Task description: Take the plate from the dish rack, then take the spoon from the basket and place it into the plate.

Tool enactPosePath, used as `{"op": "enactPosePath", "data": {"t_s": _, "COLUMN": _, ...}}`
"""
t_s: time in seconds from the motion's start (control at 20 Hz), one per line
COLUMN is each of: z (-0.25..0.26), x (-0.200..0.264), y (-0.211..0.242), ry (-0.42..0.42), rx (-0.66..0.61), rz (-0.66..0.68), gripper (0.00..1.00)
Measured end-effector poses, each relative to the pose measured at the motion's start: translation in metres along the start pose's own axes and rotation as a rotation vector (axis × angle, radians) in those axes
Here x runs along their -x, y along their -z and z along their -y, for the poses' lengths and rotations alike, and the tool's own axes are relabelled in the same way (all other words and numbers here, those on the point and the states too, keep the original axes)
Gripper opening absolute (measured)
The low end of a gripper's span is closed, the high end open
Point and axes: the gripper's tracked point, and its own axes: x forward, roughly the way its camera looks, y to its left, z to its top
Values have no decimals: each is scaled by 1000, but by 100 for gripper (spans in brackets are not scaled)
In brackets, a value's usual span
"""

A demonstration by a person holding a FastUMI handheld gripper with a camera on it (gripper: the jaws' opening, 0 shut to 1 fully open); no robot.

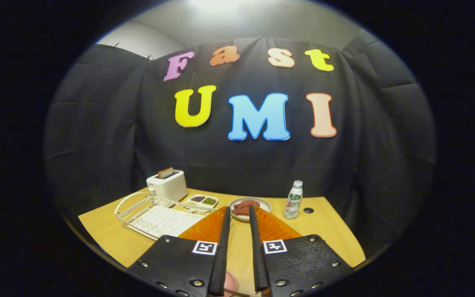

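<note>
My gripper (239, 209) hangs above the wooden table (328, 231) with its fingers a narrow gap apart and nothing between them. An orange ribbed basket (276, 229) lies under and behind both fingers, mostly hidden by them. Close under the base of the fingers shows the edge of a pink plate (230, 284), with a thin dark bar beside it that I cannot identify. Left of the fingers stands the white wire dish rack (161, 216), with no dish in it. The spoon is hidden.
A white toaster (167, 185) with a slice in it stands behind the rack. A small two-part dish (203, 201) and a plate of reddish food (249, 206) lie just beyond the fingertips. A plastic bottle (294, 199) stands to the right, with a dark hole (308, 210) in the tabletop beside it.
</note>
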Motion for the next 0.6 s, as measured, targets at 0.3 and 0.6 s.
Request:
{"op": "enactPosePath", "data": {"t_s": 0.3, "z": 55, "x": 11, "y": -11, "ry": 91, "rx": 28, "rz": 84, "gripper": 99}}
{"op": "enactPosePath", "data": {"t_s": 0.6, "z": 114, "x": 1, "y": 20, "ry": 116, "rx": 40, "rz": 136, "gripper": 98}}
